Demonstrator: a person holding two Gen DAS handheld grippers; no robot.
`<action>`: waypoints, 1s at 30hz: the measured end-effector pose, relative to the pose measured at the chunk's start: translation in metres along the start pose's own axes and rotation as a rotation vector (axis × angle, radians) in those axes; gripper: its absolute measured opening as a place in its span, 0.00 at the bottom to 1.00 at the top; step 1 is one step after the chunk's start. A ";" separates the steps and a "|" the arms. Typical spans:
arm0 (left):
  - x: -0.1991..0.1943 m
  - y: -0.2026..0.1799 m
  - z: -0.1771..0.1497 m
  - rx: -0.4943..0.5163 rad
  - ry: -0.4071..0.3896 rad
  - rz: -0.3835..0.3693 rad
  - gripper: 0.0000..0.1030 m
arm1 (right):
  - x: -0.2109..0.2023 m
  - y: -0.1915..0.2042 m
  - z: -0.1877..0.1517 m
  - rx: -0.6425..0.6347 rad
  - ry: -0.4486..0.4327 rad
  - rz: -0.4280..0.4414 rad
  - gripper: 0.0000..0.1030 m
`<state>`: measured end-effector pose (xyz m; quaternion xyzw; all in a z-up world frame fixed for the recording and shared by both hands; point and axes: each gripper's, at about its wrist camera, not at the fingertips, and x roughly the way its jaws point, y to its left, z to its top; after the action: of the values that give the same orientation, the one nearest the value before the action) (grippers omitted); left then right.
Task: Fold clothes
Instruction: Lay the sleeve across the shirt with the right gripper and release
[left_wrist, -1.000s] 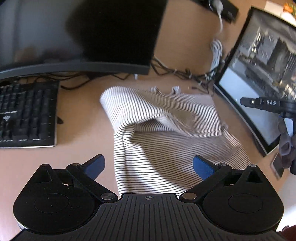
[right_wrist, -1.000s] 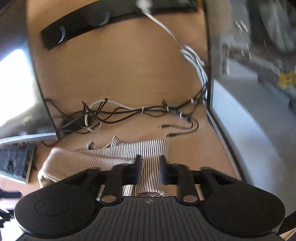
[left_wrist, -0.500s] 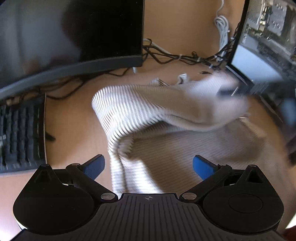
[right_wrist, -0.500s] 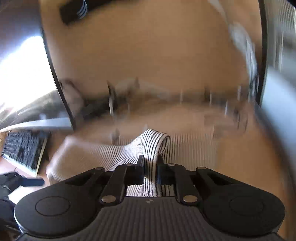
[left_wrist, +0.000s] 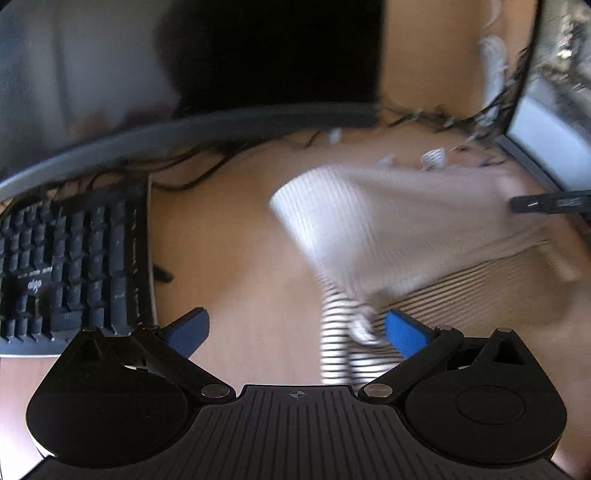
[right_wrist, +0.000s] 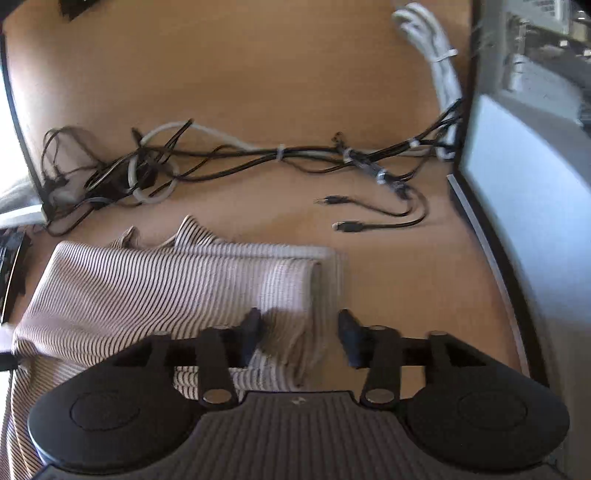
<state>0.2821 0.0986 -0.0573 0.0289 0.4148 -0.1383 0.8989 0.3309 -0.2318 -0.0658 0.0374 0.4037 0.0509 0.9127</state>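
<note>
Left gripper (left_wrist: 297, 328): black ribbed body, round side discs, silver screws, blue fingers (left_wrist: 406, 332). Right gripper (right_wrist: 299, 334): identical, black fingers (right_wrist: 251, 332).

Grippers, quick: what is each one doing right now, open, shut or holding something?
Left hand-held gripper: open, holding nothing; the striped cloth lies ahead of it.
Right hand-held gripper: open, fingers astride the cloth's folded edge, not clamping it.

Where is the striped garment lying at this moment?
The striped garment lies folded on the wooden desk, just ahead of the open right gripper, between the keyboard and the cable bundle.
</note>
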 end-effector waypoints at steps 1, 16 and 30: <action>-0.006 -0.004 0.004 0.002 -0.023 -0.040 1.00 | -0.006 0.000 0.002 -0.009 -0.017 -0.007 0.55; 0.065 -0.059 0.027 -0.012 -0.091 -0.151 1.00 | 0.006 -0.005 -0.012 0.324 -0.101 0.262 1.00; 0.062 -0.058 0.030 0.049 -0.004 -0.167 1.00 | 0.003 0.015 0.004 0.197 -0.039 0.142 1.00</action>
<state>0.3270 0.0244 -0.0806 0.0160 0.4107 -0.2230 0.8839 0.3351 -0.2164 -0.0633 0.1564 0.3854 0.0747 0.9063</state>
